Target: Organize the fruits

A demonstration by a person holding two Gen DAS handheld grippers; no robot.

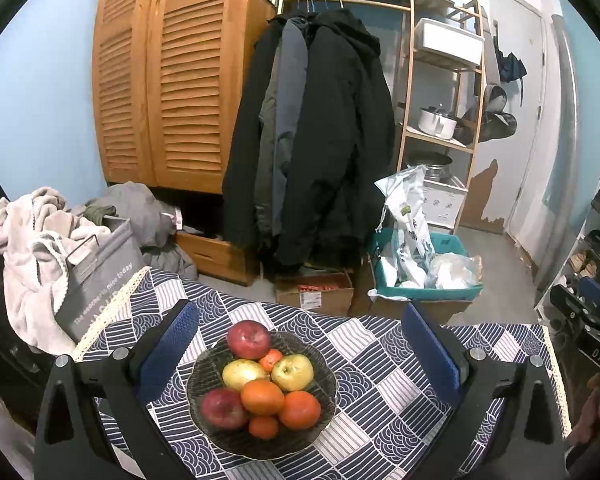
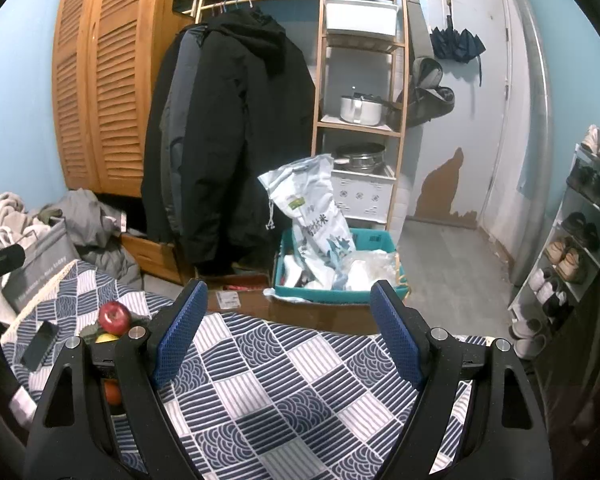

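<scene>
Your left hand-held gripper (image 1: 300,344) hangs spread around the fruit bowl (image 1: 204,368), ready to pick; your right hand-held gripper (image 2: 286,332), spread and empty, waits beside the bowl over bare tabletop (image 2: 284,392).

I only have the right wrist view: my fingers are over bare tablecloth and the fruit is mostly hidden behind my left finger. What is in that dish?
Observer: The glass dish holds two red apples, the far one here, two yellow apples and four orange fruits.
Operator: Is the left gripper holding any?
Observer: No. The left gripper is open, its fingers astride the dish without touching fruit.
Operator: What sits on top of the pile?
Observer: A large orange fruit rides highest near the middle.
</scene>
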